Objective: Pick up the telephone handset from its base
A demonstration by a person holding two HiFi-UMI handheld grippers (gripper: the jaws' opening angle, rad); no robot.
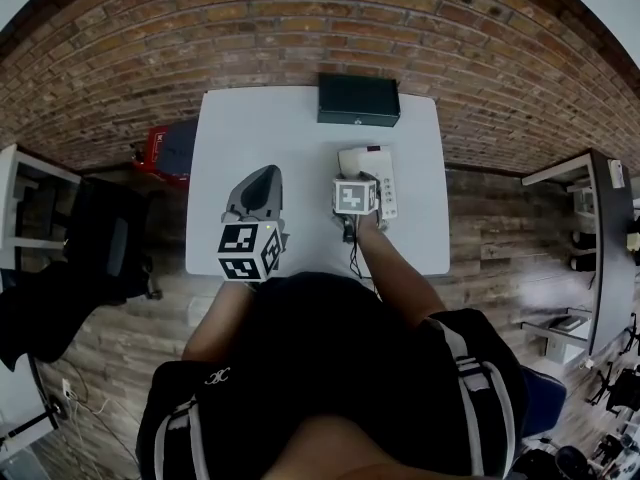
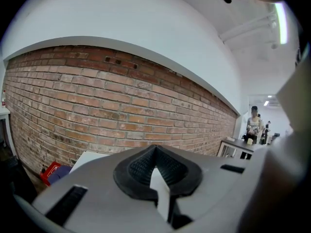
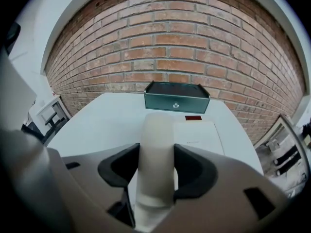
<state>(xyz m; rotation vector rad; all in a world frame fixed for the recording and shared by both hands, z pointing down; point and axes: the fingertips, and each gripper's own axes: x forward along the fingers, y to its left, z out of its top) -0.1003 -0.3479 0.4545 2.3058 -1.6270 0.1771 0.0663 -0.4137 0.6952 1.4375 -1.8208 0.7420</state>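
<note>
Telephone handset (image 3: 156,130) pickup: the white table (image 1: 260,128) carries the base (image 3: 197,132) toward its right, the handset lying along it. The right gripper (image 3: 156,171) clamps the handset mid-length, likely for a balanced lift. The left gripper (image 2: 155,154), jaws together and empty, hangs clear.

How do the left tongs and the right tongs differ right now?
Grip: the right tongs clamp the cream handset; the left tongs are closed on nothing.
Aim: the left tongs face the brick wall; the right tongs look along the table toward the dark box.
Place: the right tongs sit at the phone base; the left tongs are over bare table.
Both have grey bodies with black pads.
</note>
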